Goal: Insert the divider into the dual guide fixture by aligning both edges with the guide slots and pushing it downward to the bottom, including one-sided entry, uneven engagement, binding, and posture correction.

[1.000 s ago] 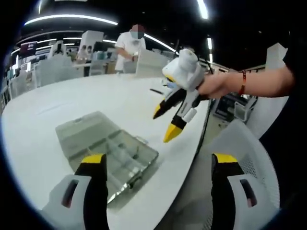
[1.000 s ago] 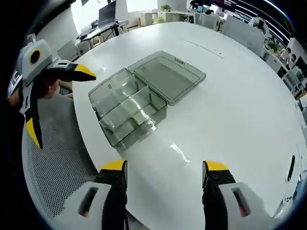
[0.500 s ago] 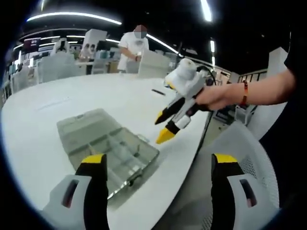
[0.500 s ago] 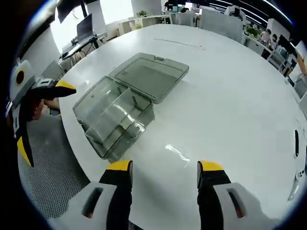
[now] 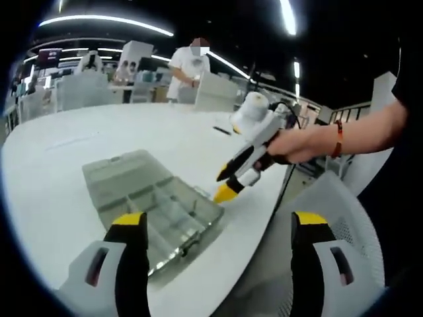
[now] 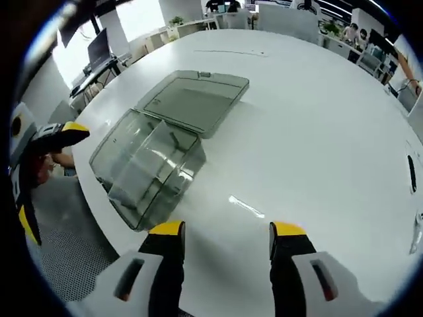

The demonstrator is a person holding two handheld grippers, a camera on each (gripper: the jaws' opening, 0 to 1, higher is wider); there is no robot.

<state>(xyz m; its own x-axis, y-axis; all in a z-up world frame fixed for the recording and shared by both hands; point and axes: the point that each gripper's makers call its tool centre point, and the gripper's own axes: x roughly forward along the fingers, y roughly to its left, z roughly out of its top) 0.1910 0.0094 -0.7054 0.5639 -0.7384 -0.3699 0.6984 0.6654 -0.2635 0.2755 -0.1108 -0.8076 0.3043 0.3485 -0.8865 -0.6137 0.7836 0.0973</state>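
Observation:
A clear grey plastic box lies on the white table with its lid folded flat open. Thin clear partitions stand inside its tray, and I cannot tell a loose divider from them. In the left gripper view, my left gripper is open and empty just in front of the box. A hand holds my right gripper low over the box's right end. Seen in its own view, the right gripper is open above bare table beside the tray. The left gripper shows at the left edge.
The box sits near the table's curved edge, and a grey mesh chair stands just beyond that edge. A black pen-like object lies far across the table. A person stands behind the table among white chairs and desks.
The right gripper has come down and closer to the box's right end. In its view the box has slid left and grown larger. The left gripper stays where it was.

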